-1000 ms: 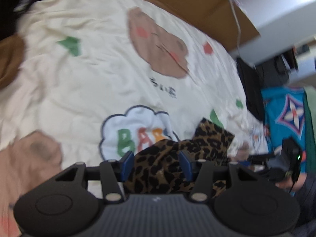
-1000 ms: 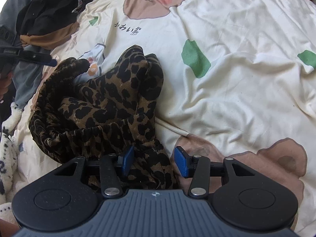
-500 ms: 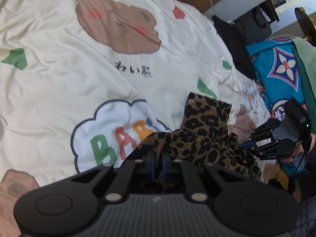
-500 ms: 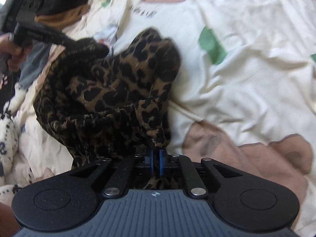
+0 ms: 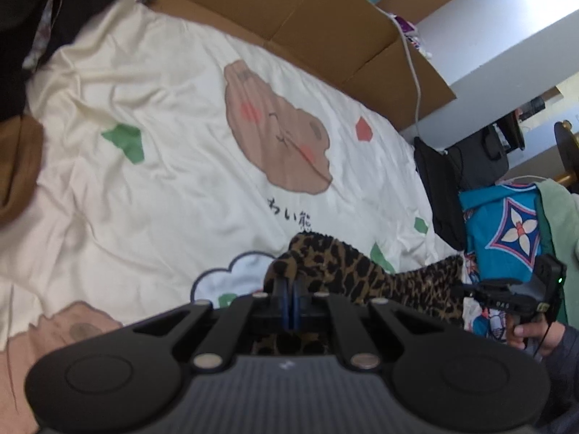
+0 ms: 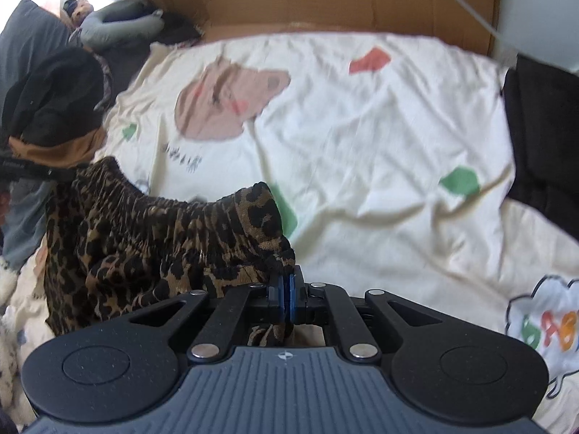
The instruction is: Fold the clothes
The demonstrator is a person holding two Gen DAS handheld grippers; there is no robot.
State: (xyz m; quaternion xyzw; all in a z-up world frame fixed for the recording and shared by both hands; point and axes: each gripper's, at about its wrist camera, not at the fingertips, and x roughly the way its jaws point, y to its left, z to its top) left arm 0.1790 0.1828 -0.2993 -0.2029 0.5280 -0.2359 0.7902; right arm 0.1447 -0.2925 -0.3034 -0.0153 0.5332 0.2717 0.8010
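Pinching leopard garment (image 6: 152, 238): left tongs (image 5: 288, 294), right tongs (image 6: 286, 296)

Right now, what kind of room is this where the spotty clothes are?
Probably a bedroom. A cream bedcover printed with brown bears lies spread out, a grey pillow sits at one end, and a pile of dark clothes waits beside the leopard-print garment.

Colourful letters "BAB" sit in a cloud print (image 6: 546, 320) on the cream bedsheet (image 6: 362, 144) — Japanese script unreadable.

You've clamped both the left gripper (image 5: 289, 298) and right gripper (image 6: 286, 298) (were open) on the leopard garment (image 6: 163, 238), now lifted and stretched off the bedsheet (image 6: 362, 144).
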